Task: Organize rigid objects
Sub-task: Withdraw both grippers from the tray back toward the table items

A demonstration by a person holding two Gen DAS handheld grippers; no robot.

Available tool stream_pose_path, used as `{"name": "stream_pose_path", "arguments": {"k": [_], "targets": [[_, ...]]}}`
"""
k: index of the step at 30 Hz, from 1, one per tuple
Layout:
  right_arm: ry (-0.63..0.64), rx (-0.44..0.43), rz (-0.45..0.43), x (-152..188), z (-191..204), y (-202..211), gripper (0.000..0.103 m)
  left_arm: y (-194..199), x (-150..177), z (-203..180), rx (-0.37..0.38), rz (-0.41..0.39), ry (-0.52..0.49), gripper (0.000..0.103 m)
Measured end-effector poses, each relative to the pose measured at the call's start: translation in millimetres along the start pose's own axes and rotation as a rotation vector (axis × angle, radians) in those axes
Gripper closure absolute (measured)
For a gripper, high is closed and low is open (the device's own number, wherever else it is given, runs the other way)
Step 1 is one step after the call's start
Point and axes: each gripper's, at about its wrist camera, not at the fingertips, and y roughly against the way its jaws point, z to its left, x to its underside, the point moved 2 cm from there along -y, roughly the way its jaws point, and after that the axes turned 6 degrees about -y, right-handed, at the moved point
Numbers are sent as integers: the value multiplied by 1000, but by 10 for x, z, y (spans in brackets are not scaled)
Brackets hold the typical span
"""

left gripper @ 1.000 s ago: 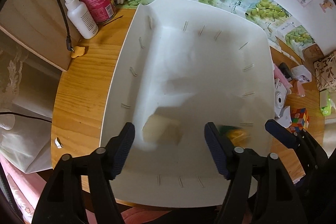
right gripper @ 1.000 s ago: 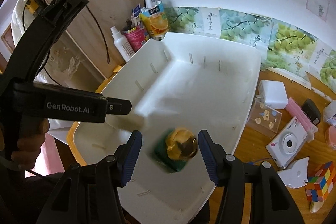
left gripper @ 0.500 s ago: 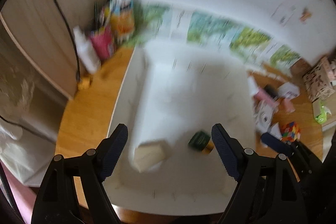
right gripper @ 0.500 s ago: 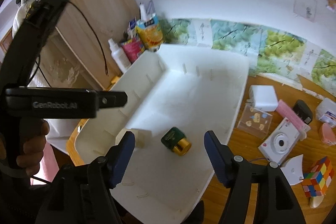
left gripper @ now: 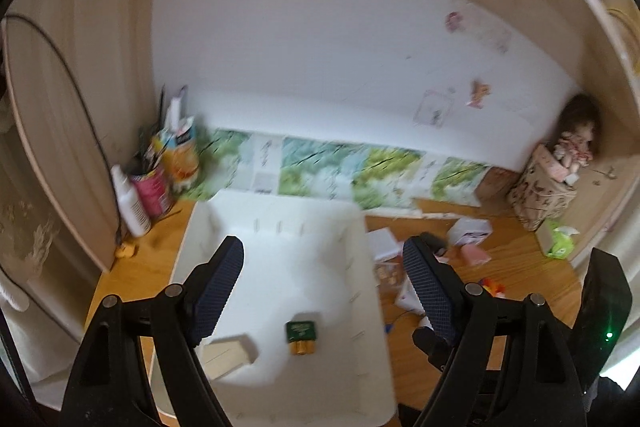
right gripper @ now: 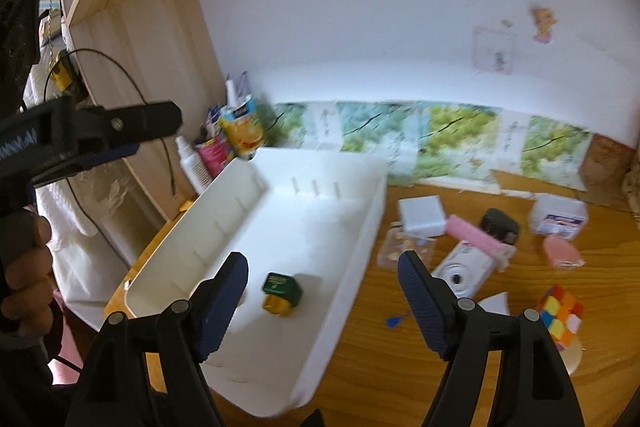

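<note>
A home desk nook, as we see it.
We note wall stickers (right gripper: 542,20), a doll (left gripper: 576,143), and a puzzle cube (right gripper: 560,317) on the wooden tabletop (right gripper: 400,367).

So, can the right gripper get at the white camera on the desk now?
Probably yes: the right gripper is open and empty, and the white camera lies uncovered on the desk beside the white bin.

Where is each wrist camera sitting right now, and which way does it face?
Left wrist: above the near end of the white plastic bin, facing the back wall; the open left gripper frames a green-and-gold box and a pale wooden block.
Right wrist: above the bin's right rim, facing the wall; the open right gripper, the left gripper and a hand show.
Shared: bin, green-and-gold box, white instant camera.
</note>
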Motion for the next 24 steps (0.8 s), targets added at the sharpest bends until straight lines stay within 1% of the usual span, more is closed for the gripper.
{"name": "stream_pose_path", "arguments": {"k": [2, 4, 7, 12, 14, 18, 24], "targets": [[-14, 23, -25, 14, -71, 95, 25, 35, -19, -88, 5, -12, -12, 19], [-25, 42, -44, 24, -144, 180, 25, 64, -34, -181, 36, -25, -22, 19], [-49, 88, -84, 39, -290, 316, 22, 98, -38, -322, 60, -34, -36, 19], [-78, 160, -126, 64, -625, 557, 22, 103, -11, -569, 75, -26, -32, 19], [-81, 189, -122, 85, -753, 622, 22, 85, 11, -688, 80, -7, -42, 19], [-92, 222, -120, 182, -1011, 759, 22, 22, 56, -858, 83, 30, -40, 19], [-70, 265, -66, 297, -1366, 870, 22, -170, 105, -1151, 87, 103, -7, 19]]}}
